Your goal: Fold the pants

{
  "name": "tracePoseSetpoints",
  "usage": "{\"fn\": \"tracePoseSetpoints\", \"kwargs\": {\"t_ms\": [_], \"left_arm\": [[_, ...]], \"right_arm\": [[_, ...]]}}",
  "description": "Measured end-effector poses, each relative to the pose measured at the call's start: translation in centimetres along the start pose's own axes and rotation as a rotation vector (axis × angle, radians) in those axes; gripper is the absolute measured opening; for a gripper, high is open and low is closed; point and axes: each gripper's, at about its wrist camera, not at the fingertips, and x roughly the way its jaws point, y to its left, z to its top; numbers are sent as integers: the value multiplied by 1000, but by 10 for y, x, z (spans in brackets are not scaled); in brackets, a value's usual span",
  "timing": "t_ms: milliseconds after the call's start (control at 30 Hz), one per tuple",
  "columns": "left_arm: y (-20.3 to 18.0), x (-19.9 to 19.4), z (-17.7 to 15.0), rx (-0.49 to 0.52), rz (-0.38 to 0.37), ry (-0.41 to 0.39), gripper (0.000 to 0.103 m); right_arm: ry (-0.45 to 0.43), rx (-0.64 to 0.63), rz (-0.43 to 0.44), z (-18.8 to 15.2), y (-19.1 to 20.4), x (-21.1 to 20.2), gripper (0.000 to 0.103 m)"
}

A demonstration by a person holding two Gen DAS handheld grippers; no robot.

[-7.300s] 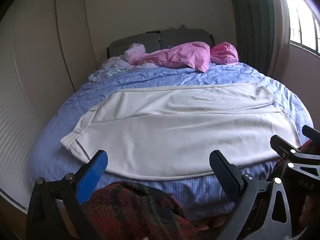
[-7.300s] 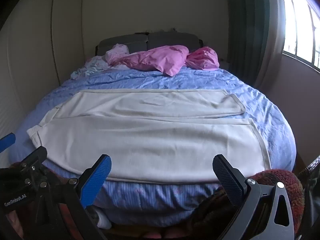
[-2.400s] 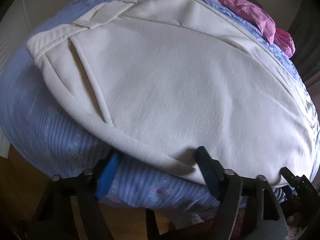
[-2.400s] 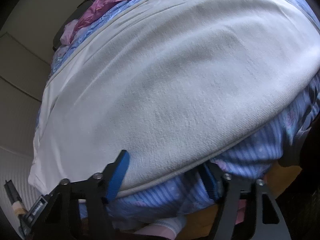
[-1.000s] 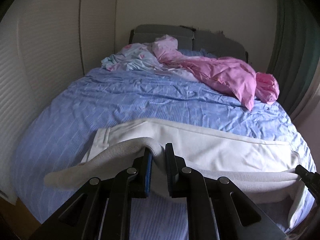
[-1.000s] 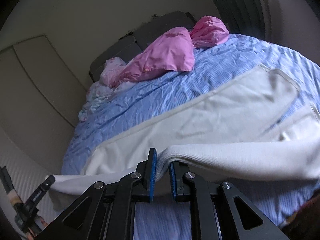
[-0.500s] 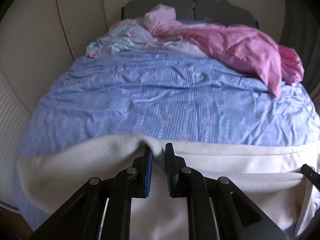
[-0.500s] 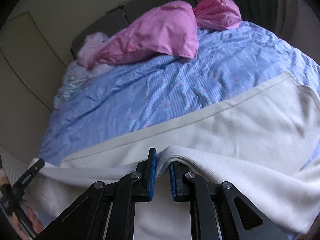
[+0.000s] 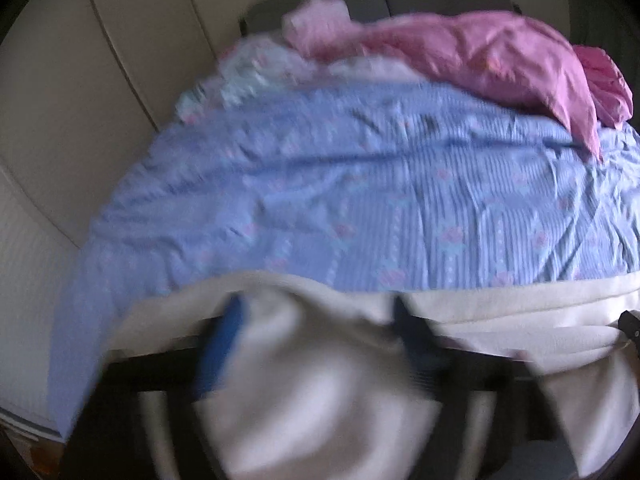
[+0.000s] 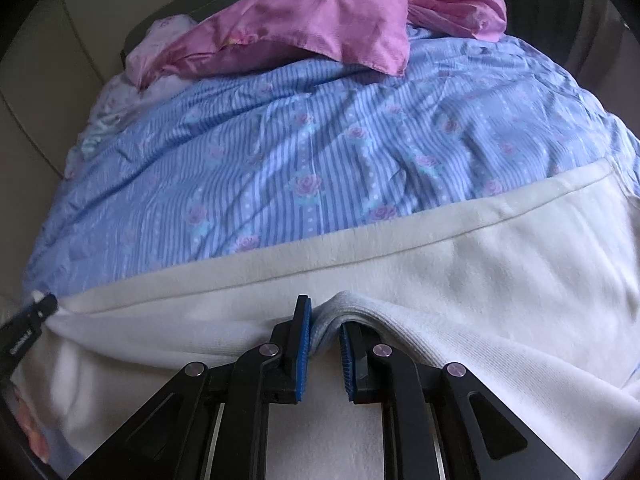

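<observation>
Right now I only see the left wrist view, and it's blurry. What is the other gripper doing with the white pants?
Observer: The right gripper has a fold of the pants between its jaws, which have just been opening slightly. Whether the pads press on it, I cannot tell.
Operator: And those pink blobs on the blue bedspread?
Observer: In the right wrist view the bedspread is sharp: they are small roses printed between stripes.
</observation>
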Motion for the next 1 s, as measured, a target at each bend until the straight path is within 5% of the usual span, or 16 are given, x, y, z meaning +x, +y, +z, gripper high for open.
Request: {"fn": "tracePoseSetpoints", "kwargs": {"t_ms": [233, 533, 1000], "left_arm": [[14, -65, -14, 44, -77, -61, 93], [-17, -173, -77, 126, -145, -92, 93], [-141, -275, -149, 237, -311, -88, 93]], "right_arm": [[14, -64, 82, -4, 13, -31, 60], [-7, -311, 20, -24, 7, -121, 61], [-8, -553, 109, -87, -110, -222, 61]]}}
